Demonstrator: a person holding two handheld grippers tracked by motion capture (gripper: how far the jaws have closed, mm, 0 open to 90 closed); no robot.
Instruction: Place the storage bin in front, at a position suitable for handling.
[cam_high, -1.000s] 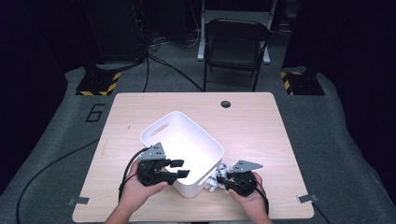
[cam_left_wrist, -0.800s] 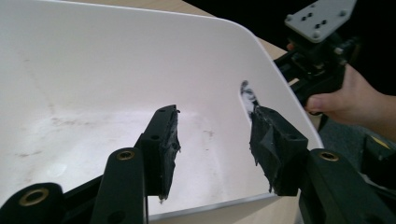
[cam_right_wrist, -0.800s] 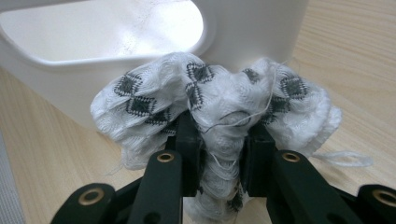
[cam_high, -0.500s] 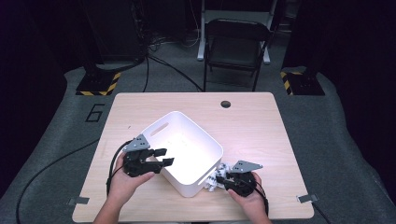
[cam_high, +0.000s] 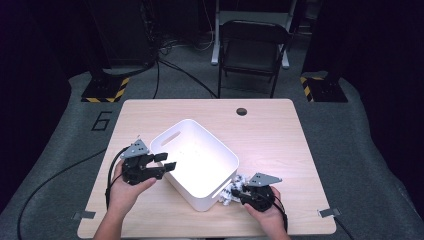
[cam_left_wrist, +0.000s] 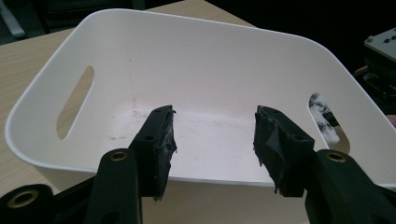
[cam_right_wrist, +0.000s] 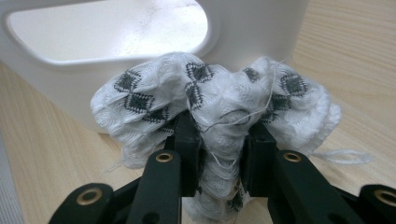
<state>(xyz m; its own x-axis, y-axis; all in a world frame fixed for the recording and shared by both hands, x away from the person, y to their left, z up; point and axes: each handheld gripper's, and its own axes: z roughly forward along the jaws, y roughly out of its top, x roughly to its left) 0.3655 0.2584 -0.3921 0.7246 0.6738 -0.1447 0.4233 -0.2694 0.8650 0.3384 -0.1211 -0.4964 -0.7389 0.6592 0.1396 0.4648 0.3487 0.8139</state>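
A white tub (cam_high: 200, 165) sits in the middle of the wooden table (cam_high: 270, 135), turned at a slant. It has a long handle hole in each short end, and there is nothing inside it.

The right gripper (cam_high: 239, 192) is down by the near corner of the tub. Its jaws are squeezed tight on a bunched-up white cloth (cam_right_wrist: 210, 102) with little black diamond shapes on it. The cloth lies on the table just outside the tub, pushed up against the tub wall under one handle hole.

The left gripper (cam_high: 169, 162) is at the other side of the tub, right by its rim. Its jaws have just been opening. They are wide apart now, with nothing between them, and they point across the empty tub
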